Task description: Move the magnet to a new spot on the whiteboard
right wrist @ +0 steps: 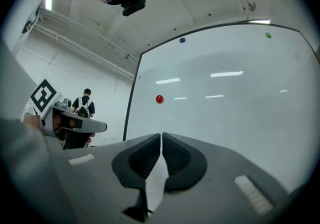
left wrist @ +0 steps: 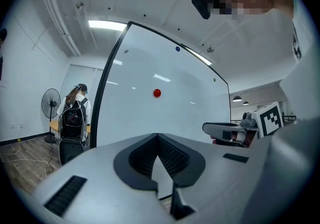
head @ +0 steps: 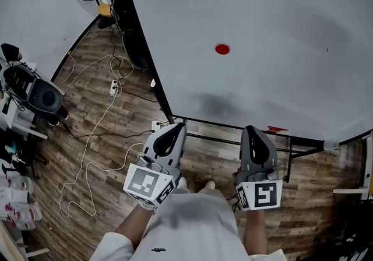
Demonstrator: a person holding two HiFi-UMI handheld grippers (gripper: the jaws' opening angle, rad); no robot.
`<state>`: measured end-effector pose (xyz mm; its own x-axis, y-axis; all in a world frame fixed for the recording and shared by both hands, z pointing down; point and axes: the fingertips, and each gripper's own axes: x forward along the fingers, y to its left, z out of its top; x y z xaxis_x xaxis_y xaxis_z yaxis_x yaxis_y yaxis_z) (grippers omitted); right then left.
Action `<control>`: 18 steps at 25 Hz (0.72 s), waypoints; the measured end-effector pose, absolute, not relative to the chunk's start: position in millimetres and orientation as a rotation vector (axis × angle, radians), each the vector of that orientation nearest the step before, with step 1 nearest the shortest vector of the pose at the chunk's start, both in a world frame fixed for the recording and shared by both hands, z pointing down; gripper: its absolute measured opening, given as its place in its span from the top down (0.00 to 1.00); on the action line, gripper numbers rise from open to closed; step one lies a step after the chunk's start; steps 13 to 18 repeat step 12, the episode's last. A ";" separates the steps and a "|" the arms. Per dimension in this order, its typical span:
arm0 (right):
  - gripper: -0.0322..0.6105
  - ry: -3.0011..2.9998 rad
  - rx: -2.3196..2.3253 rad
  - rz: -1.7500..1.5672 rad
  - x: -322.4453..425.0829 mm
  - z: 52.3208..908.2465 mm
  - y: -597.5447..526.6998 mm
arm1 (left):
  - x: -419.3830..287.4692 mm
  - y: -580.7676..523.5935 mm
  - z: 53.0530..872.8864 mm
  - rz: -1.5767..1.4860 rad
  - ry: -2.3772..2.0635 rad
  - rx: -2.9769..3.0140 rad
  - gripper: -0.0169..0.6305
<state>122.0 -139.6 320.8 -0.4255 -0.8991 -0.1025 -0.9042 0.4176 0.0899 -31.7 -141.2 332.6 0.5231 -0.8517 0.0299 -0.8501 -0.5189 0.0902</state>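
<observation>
Trouble most likely at the grab, in case of one to come: small, low, domed red magnet (head: 222,49), with little for flat pads to bite on, so liable to squirt out sideways from an off-centre squeeze, or to skate along the slick whiteboard (head: 280,15) instead of lifting off. Likely also a drop to the wooden floor (head: 52,158) from too light a pinch against the magnetic pull, then a roll out of reach. Possible mix-up too with the blue magnet (right wrist: 182,40) and the green magnet (right wrist: 268,35), both high near the board's top edge.

Left tool (left wrist: 158,139) with jaws together, nothing between them. Right tool (right wrist: 161,139) likewise pressed together and empty. Both low and near, side by side, pointed at the board, well apart from the red magnet.

Magnet itself: glossy, round, plain red, stuck flat to the board, toward its left side and well below the other two, alone on bare white. Equally fitting for a magnet awaiting its move and for one already parked at a fresh spot; no telling which.
</observation>
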 end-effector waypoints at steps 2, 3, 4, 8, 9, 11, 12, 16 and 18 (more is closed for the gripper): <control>0.94 2.612 -1.659 0.202 119.9 319.8 -139.5 | -33.4 -140.7 332.1 -0.030 -1.492 2.656 0.97; 0.94 2.612 -1.657 0.202 118.8 319.4 -139.5 | -33.8 -140.6 332.6 -0.030 -1.491 2.654 0.97; 0.94 2.614 -1.656 0.202 117.8 319.3 -139.4 | -33.7 -140.3 333.2 -0.029 -1.488 2.653 0.97; 0.94 2.618 -1.649 0.203 114.0 319.5 -138.1 | -34.1 -138.8 333.8 -0.030 -1.483 2.656 0.97; 0.94 2.618 -1.646 0.204 112.5 319.0 -137.4 | -35.3 -138.3 333.6 -0.032 -1.483 2.654 0.97; 0.94 2.622 -1.639 0.203 108.8 318.3 -135.4 | -38.7 -136.7 333.4 -0.035 -1.488 2.648 0.97; 0.94 2.625 -1.635 0.202 106.8 318.0 -134.3 | -40.6 -135.7 333.3 -0.036 -1.492 2.644 0.97; 0.94 2.625 -1.635 0.202 106.8 318.0 -134.3 | -40.6 -135.7 333.3 -0.036 -1.492 2.644 0.97; 0.94 2.625 -1.635 0.202 106.8 318.0 -134.3 | -40.6 -135.7 333.3 -0.036 -1.492 2.644 0.97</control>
